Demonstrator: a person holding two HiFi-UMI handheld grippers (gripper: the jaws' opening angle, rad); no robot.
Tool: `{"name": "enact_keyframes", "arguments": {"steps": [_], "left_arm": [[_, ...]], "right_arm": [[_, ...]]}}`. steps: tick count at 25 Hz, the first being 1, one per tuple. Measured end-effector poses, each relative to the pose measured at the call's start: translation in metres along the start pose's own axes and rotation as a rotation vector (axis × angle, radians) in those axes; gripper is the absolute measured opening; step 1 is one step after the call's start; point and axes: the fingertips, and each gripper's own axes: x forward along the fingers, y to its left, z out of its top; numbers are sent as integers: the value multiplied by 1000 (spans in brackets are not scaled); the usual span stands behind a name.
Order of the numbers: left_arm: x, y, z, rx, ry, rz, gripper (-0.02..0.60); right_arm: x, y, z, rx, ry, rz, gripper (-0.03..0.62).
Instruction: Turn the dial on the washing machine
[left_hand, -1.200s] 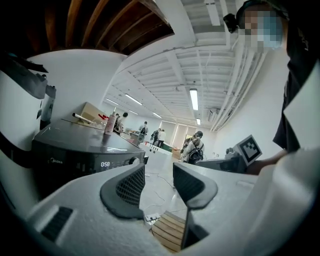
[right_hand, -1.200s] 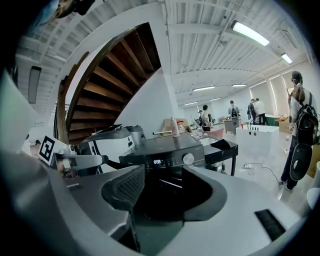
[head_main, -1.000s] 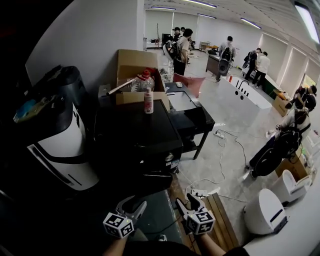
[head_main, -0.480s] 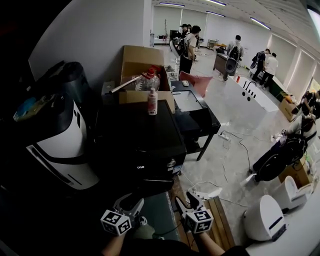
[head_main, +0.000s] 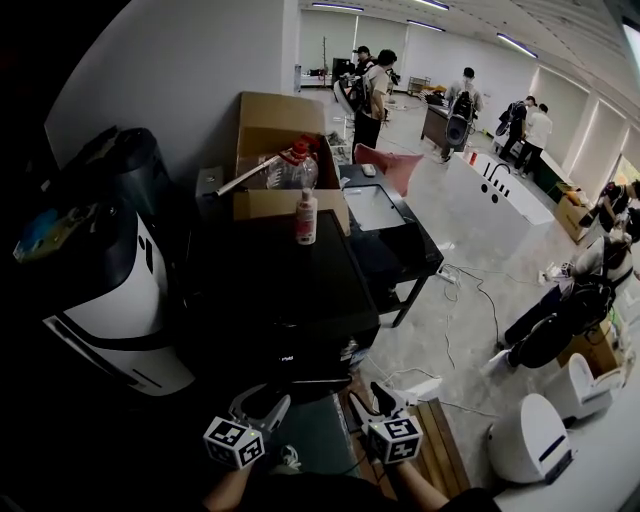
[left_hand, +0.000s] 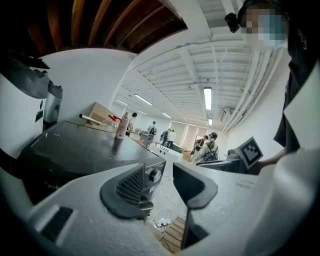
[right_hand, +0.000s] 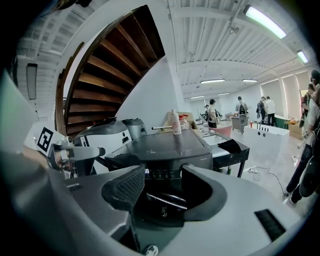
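Note:
The black washing machine (head_main: 280, 285) stands in front of me, its flat lid seen from above. Its silver dial (left_hand: 155, 174) sits at the right end of the front panel, just past my left gripper's jaws. The lit control panel (right_hand: 161, 173) faces my right gripper. My left gripper (head_main: 268, 404) and right gripper (head_main: 372, 402) hang side by side low before the machine's front, apart from it. Both are open with nothing between their jaws. The left gripper (left_hand: 161, 184) points toward the dial corner; the right gripper (right_hand: 162, 192) points at the panel.
A pink-white bottle (head_main: 306, 217) stands on the lid's far edge before a cardboard box (head_main: 282, 150). A white-and-black appliance (head_main: 105, 290) is at left, a low black table (head_main: 400, 240) at right. A power strip with cables (head_main: 420, 385), a wooden pallet (head_main: 440, 455) and people lie beyond.
Both grippers have stayed low in front of the machine, jaws unchanged. The head view has shifted slightly, so the machine sits a little lower and nearer in it.

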Motion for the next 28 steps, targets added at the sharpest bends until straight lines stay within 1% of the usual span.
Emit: {"name": "enact_keyframes", "arguments": {"steps": [8,11,14,16,19,24,28], "left_arm": [[18,40,9,10,29,-46,169],[19,55,9,28,43,-56,169],[22,76,8,20,52,-25,169],[23,80,6,6,49,-6,169],[27,80,6,-3,42,27,169],[31,74,4,-46,26,108,169],[28,68,0,-78,14,173,169]], "right_arm": [[46,-7,9,-23,21,-66,218],[59,-10,7,-43,39,-83,230],[78,-14,6,-79,56,-89,248],[87,-18,1,-106,83,-80,253],[100,-25,-6,-133,124,-57,264],[114,-36,-17,-220,200,-5,279],[123,-43,-24,-277,240,42,298]]}}
